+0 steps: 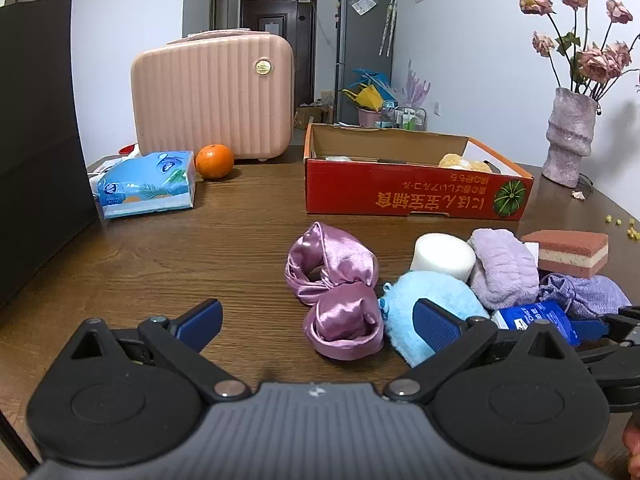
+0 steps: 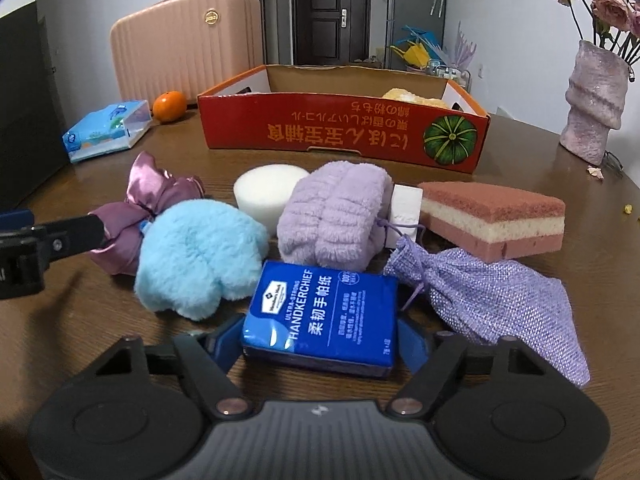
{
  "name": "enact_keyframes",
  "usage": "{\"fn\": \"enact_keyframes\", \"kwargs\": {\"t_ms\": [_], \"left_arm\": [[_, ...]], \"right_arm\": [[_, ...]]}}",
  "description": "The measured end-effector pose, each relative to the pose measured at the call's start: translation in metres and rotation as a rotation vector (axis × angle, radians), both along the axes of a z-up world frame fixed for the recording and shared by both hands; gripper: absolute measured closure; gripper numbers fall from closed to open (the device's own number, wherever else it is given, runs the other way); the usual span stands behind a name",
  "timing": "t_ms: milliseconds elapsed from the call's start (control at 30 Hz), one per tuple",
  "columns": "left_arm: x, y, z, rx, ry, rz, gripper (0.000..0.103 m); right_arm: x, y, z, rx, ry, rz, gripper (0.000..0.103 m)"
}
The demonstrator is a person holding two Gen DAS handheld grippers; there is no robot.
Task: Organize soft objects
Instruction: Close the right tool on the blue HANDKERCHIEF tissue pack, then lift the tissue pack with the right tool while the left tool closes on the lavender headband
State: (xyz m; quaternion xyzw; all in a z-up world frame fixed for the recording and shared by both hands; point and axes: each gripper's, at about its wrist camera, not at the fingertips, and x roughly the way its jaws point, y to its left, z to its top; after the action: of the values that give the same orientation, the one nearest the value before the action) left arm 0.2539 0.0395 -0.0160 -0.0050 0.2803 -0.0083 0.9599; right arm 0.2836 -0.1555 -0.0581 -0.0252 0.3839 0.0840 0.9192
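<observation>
Box contents mostly hidden behind wall. Pack half-hidden behind gripper. Flowers cut by edge.

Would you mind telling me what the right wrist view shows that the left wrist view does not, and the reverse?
Only the right wrist view shows the right gripper shut on the blue handkerchief pack, its label readable, and the whole lilac mesh pouch.

Only the left wrist view shows the left gripper open, with nothing between its fingers, over the wooden table beside the pink satin cloth.

Both show the light blue fluffy item, white foam cylinder, lilac towel roll, pink sponge and red cardboard box.
</observation>
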Motion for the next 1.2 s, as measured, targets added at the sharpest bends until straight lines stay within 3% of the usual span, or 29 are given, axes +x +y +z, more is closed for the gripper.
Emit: {"fn": "enact_keyframes", "kwargs": {"t_ms": [400,1200], "left_arm": [[0.0,0.003,-0.001,-0.005,0.006,0.019,0.0],[0.0,-0.018,0.012,0.011,-0.014,0.001,0.0]], "right_arm": [[-0.013,-0.004,0.009,0.018,-0.022,0.018,0.028],[-0.034,-0.034,0.047,0.02,-0.174,-0.006,0.028]]}}
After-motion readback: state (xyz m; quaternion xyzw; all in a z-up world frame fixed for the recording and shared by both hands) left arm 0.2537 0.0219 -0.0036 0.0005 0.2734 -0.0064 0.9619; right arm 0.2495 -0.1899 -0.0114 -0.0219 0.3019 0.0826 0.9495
